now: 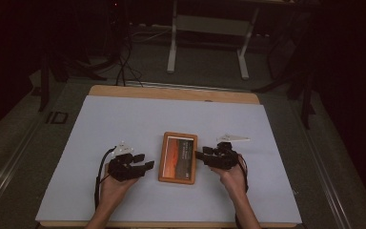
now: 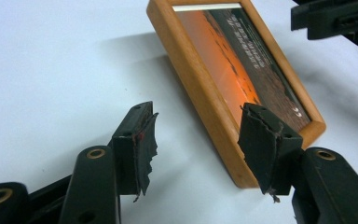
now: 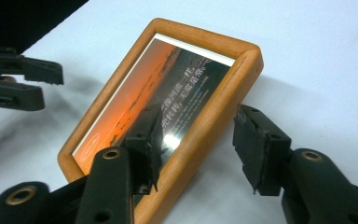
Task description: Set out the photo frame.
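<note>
Orange wooden picture frame (image 1: 177, 158), sunset print

The picture frame (image 1: 178, 158) is orange-brown wood around an orange sunset print — grippers black, table cover (image 1: 124, 124) pale grey-white.

Picture frame (image 1: 178, 158): rectangular, orange-brown wood with rounded corners, holding a print of an orange sunset with lines of pale text. It lies flat, face up, long side running near to far, at the centre of the white worktop (image 1: 124, 119).

Fixed overhead camera looking forward-down; two close finger-mounted cameras from opposite sides, sharing the picture frame (image 1: 178, 158).
</note>
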{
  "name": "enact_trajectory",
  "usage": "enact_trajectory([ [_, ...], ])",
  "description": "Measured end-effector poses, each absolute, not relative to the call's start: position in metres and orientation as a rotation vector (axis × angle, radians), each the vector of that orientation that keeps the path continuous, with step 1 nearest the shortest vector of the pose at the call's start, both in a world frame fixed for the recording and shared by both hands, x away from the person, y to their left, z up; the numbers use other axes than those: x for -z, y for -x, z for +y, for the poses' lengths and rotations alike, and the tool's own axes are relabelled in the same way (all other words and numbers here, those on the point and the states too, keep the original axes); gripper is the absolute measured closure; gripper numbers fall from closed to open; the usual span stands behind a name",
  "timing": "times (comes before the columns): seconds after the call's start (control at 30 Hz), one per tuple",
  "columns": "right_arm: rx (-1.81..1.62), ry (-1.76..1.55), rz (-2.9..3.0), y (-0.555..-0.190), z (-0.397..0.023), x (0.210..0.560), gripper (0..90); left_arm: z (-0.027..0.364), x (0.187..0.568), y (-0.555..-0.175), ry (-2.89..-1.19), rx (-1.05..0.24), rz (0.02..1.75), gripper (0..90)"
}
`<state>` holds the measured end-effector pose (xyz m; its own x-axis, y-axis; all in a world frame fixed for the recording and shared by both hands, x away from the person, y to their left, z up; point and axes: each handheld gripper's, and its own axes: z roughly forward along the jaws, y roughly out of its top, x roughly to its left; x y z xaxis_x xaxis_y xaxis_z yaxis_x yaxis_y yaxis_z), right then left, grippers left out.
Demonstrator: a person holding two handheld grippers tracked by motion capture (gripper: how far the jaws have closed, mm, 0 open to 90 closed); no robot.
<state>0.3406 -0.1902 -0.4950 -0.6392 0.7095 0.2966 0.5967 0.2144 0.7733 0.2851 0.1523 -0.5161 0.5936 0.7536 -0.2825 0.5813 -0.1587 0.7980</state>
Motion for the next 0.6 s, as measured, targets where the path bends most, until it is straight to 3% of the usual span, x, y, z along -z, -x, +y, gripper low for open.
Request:
enact_trajectory([
  [0.23,-1.337,-1.180,2.326,-0.341,-0.181,0.490,61.5,0.147,0.517,-0.275,-1.865,-0.234,1.053,46.7],
  [0.4,-1.295,-1.146,2.309,-0.357,-0.170,0.486,81.0,0.145,0.513,-0.271,-1.831,-0.213,1.055,46.8],
  [0.47,-1.286,-1.144,2.305,-0.360,-0.168,0.486,81.0,0.145,0.513,-0.271,-1.831,-0.213,1.055,46.7],
  [0.53,-1.269,-1.142,2.300,-0.367,-0.166,0.486,89.9,0.145,0.511,-0.271,-1.824,-0.214,1.047,46.7],
  [0.6,-1.232,-1.140,2.308,-0.371,-0.162,0.486,90.0,0.146,0.511,-0.271,-1.826,-0.216,1.054,46.7],
])
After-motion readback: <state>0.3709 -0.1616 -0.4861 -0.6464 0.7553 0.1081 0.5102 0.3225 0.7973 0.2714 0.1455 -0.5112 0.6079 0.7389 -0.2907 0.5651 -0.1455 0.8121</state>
